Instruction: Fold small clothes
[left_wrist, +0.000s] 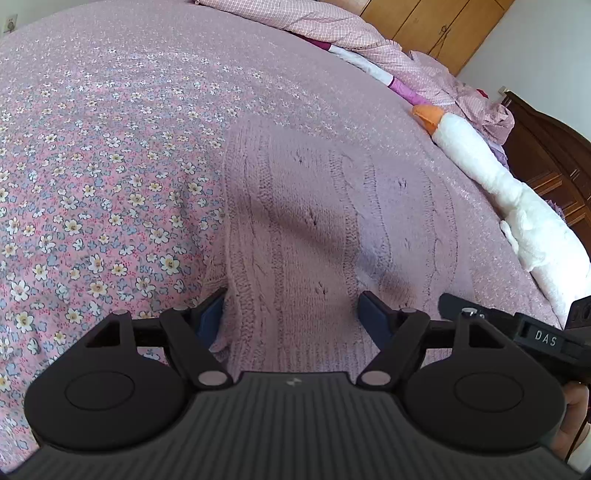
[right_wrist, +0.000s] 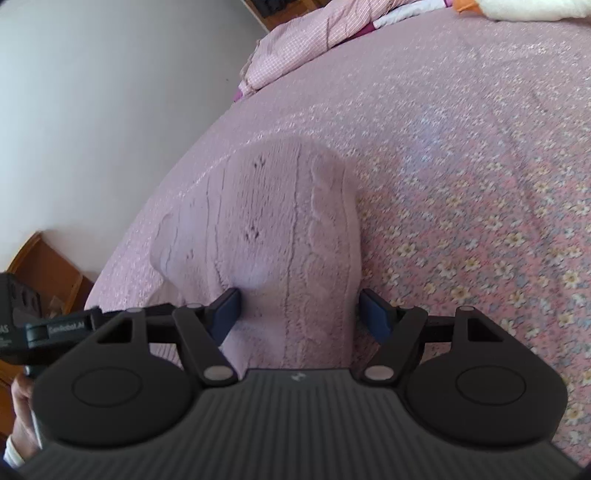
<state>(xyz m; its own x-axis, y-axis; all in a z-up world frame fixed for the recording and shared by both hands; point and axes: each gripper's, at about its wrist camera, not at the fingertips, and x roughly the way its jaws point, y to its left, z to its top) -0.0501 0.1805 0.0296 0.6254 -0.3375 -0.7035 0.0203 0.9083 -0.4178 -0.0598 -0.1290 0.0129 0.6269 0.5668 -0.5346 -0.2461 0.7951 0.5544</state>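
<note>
**Pink knitted garment on bed, both grippers spread over it**

A pale pink cable-knit garment (left_wrist: 314, 221) is laid on a pink floral bedspread (left_wrist: 92, 166), toward the plainer pink side of the bed. In the left wrist view it is seen lying mostly flat, with a shadow cast across its middle. In the right wrist view the same knit (right_wrist: 280, 229) appears rumpled, its far end rounded; whether it is lifted cannot be told.

The left gripper (left_wrist: 291, 314) is positioned above the near edge of the garment. Its jaws are spread wide, with knit visible between the blue pads; no pinch is seen. The right gripper (right_wrist: 299, 310) is likewise held with jaws spread, the garment lying between the pads. Contact of either pad with the knit cannot be confirmed.

A white plush goose (left_wrist: 498, 177) with an orange beak is noted along the far bed edge, near a pink checked quilt (left_wrist: 332, 29). A wooden wardrobe (left_wrist: 436, 26) is recorded beyond.
</note>
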